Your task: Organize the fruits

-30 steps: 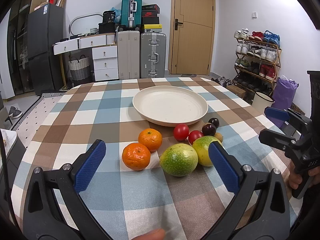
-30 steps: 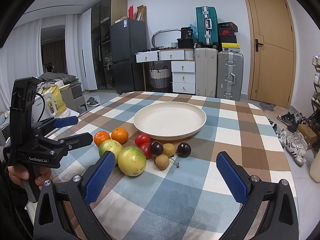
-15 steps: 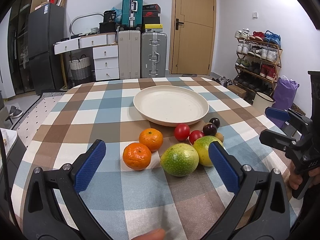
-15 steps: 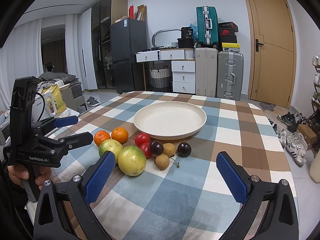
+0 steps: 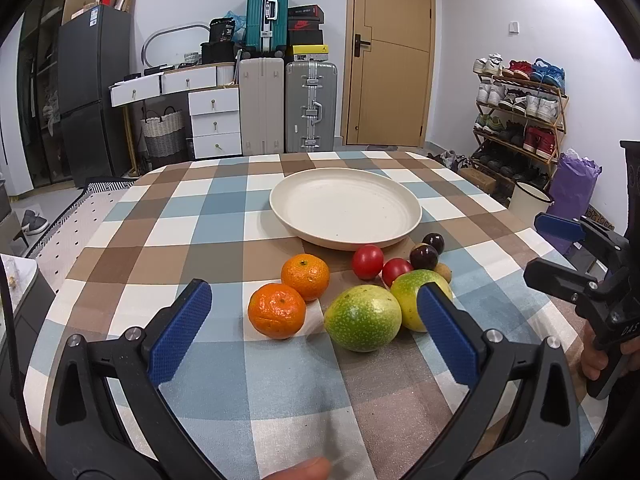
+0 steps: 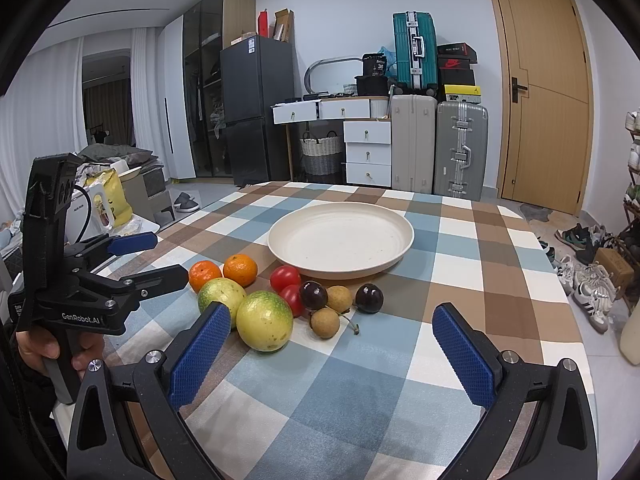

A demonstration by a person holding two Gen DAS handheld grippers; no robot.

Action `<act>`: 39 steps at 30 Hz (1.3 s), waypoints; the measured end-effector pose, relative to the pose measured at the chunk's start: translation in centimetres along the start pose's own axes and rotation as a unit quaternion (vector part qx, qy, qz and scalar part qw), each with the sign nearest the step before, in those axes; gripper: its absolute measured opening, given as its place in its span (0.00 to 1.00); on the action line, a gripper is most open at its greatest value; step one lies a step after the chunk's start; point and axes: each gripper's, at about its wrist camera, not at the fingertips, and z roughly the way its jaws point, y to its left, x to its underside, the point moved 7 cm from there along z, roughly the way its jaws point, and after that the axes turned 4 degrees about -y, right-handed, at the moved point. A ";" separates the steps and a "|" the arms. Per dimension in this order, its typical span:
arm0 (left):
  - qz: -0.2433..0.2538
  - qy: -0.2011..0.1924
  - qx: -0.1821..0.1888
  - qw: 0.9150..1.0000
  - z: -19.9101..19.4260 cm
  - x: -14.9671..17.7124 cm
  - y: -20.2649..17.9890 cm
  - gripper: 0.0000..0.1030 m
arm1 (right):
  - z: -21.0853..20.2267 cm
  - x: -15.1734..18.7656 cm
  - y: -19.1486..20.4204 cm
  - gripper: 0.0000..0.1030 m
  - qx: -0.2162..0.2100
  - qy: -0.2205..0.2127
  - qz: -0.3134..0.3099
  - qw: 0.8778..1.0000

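Observation:
An empty cream plate (image 5: 346, 208) (image 6: 340, 236) sits mid-table. In front of it lies a cluster of fruit: two oranges (image 5: 277, 310) (image 6: 240, 269), two green-yellow round fruits (image 5: 362, 317) (image 6: 264, 320), two red tomatoes (image 5: 368, 261) (image 6: 285, 278), two dark plums (image 5: 424, 257) (image 6: 369, 298) and small brown longans (image 6: 325, 321). My left gripper (image 5: 316, 324) is open, just short of the oranges and green fruit. My right gripper (image 6: 331, 340) is open near the longans, holding nothing. Each gripper also shows in the other's view: the right gripper (image 5: 560, 252), the left gripper (image 6: 152, 258).
The checked tablecloth (image 5: 224, 216) covers the whole table. Beyond the far edge stand suitcases (image 5: 310, 106), white drawers (image 5: 214, 120), a black fridge (image 5: 92, 92) and a door (image 5: 390, 56). A shoe rack (image 5: 520, 104) stands to the right.
Hardly anything has moved. In the left wrist view the fruit and plate have drifted very slightly right. Both grippers stay open.

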 end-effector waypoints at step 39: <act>0.005 0.034 0.014 0.999 1.0 0.5 -0.1 0.98 | 2.7 0.9 0.9 0.99 -0.005 0.088 -0.011 0.996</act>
